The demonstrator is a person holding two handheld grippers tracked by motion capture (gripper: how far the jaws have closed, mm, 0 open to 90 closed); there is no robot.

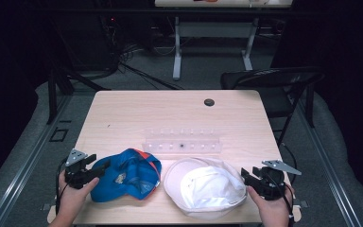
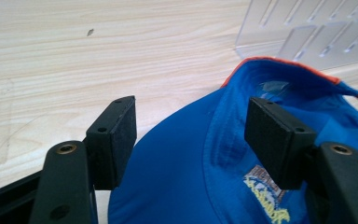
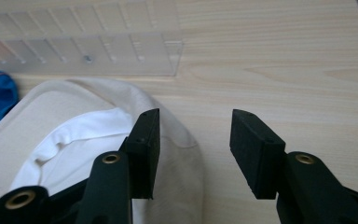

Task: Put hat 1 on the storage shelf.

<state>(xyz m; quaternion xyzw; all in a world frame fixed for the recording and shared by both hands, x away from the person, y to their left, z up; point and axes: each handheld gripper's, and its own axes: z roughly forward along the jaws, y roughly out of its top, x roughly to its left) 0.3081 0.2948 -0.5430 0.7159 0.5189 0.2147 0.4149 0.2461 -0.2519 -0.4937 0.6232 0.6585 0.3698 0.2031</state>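
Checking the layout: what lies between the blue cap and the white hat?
Nothing: in the high view a narrow strip of bare table separates the blue cap from the white hat.

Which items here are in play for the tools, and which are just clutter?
Likely in play:
- blue cap, left tool open over its edge
- white hat, right tool open at its brim

Lying about:
- clear plastic rack behind the hats
- black folding chair beyond the table
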